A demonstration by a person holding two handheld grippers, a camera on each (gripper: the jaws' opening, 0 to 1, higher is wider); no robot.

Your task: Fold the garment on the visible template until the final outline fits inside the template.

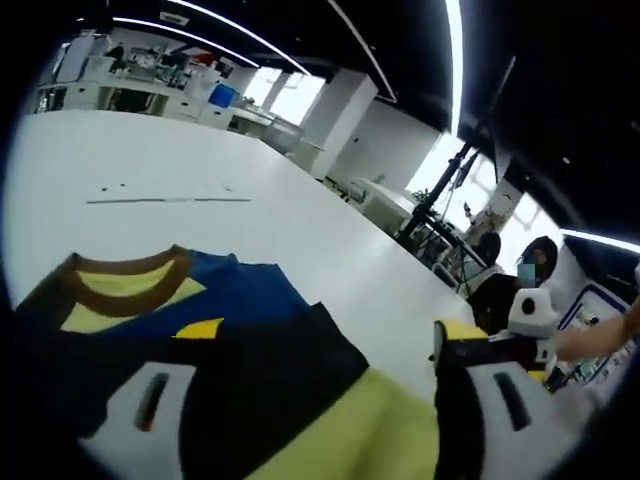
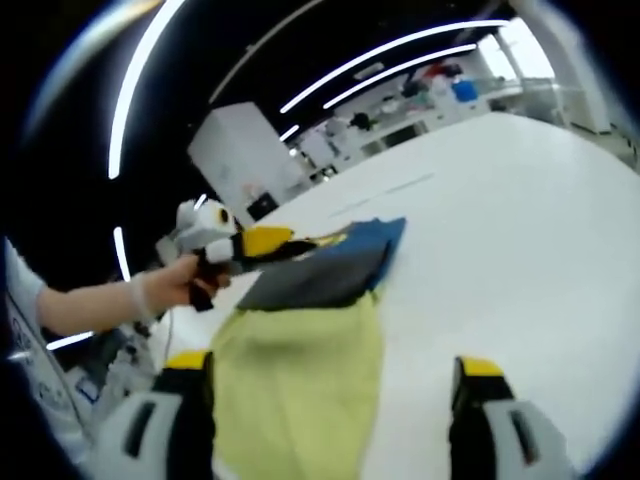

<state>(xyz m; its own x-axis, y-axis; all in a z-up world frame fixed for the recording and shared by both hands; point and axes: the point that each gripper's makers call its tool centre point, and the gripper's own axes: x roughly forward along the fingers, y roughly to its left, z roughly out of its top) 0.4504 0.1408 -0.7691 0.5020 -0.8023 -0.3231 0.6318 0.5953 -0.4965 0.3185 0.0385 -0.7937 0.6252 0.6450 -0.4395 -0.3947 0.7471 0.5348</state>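
The garment [image 1: 250, 300] lies flat on the white table [image 1: 150, 150]. It has a brown collar and blue, black, yellow and lime panels. My left gripper [image 1: 300, 380] is open, jaws wide apart, low over the black and lime part. In the right gripper view the garment [image 2: 320, 275] stretches away, its lime end nearest. My right gripper [image 2: 330, 365] is open, with the lime cloth between its jaws. A hand holds the left gripper [image 2: 215, 240] at the garment's far left edge. A thin dark template line [image 1: 170, 200] crosses the table beyond the collar.
The right gripper [image 1: 532, 312], held by a hand, shows at the right of the left gripper view. Benches, shelves and tripods stand beyond the table's far edge [image 1: 330, 185]. People sit at the right [image 1: 500, 275]. Bare tabletop [image 2: 520, 220] spreads right of the garment.
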